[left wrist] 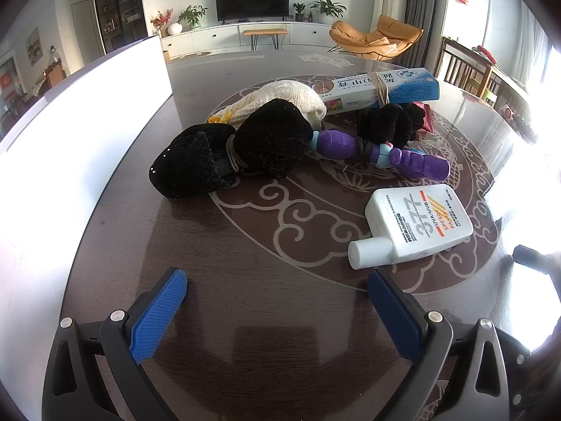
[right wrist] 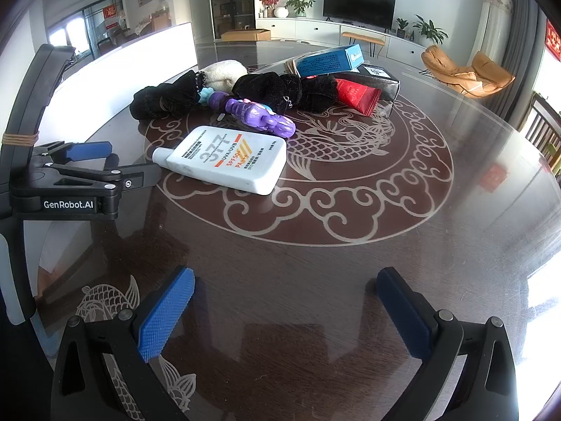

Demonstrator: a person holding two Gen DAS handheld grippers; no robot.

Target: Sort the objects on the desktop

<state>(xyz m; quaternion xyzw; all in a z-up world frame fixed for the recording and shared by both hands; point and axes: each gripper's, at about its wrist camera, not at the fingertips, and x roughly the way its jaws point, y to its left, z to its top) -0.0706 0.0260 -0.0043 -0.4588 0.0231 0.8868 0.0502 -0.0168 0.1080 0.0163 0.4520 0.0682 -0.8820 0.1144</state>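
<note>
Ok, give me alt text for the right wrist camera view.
An open right hand-held gripper hovers over a dark patterned table, empty. Ahead lie a white sunscreen bottle, a purple toy, black cloth bundles and a red packet.

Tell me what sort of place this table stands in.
Most likely a home living room: a television on a long white cabinet, potted plants beside it, and an orange lounge chair behind the dark round table.

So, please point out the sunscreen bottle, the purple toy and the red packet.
sunscreen bottle point(right wrist: 228, 159), right wrist view, printed front face
purple toy point(left wrist: 378, 152), left wrist view, middle joint
red packet point(right wrist: 356, 96), right wrist view, centre
</note>
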